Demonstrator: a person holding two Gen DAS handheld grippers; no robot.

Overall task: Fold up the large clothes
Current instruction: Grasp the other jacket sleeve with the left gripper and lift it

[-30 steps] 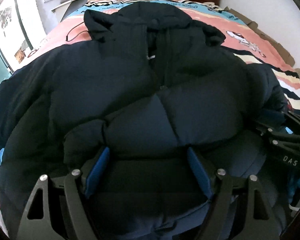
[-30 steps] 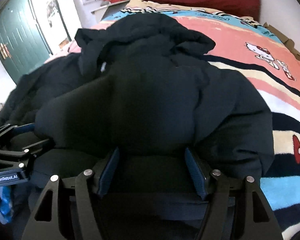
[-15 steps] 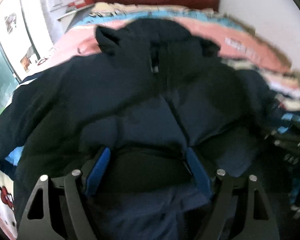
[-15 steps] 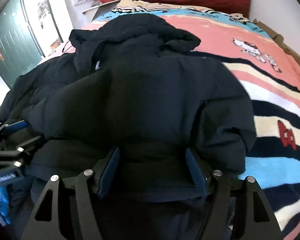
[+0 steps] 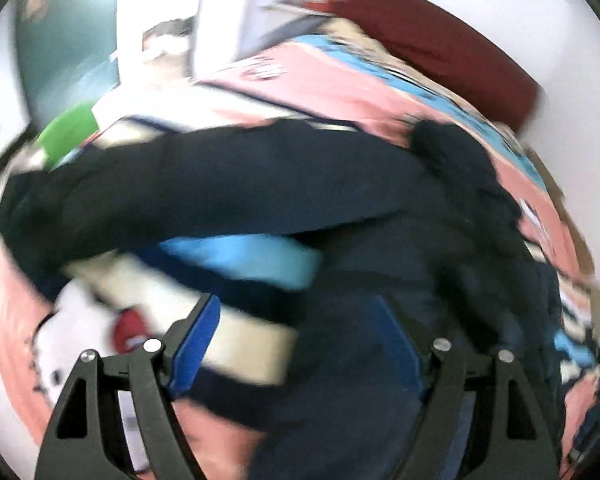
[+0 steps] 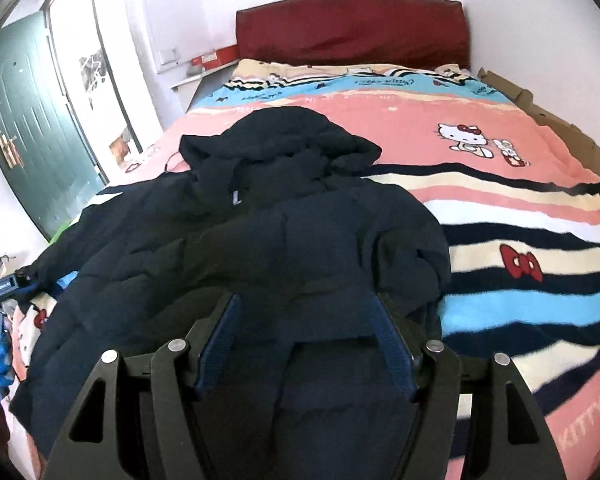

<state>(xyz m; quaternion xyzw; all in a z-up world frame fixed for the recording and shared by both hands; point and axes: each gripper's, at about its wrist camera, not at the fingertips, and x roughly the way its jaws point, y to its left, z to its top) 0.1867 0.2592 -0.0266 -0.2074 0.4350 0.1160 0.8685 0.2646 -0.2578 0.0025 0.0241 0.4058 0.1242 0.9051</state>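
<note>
Striped blanket (image 6: 500, 216), red headboard (image 6: 352, 28), green door (image 6: 24, 132)

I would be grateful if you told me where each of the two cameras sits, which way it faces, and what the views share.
Left wrist: on the left gripper, angled down over the near left part of the bed; blurred; its black fingers with blue pads frame the dark navy puffer jacket.
Right wrist: on the right gripper, looking up the bed to the dark red headboard; its own fingers stand open over the jacket's hem.
Shared: the jacket, the striped pink cartoon blanket, the headboard and the green door.
</note>
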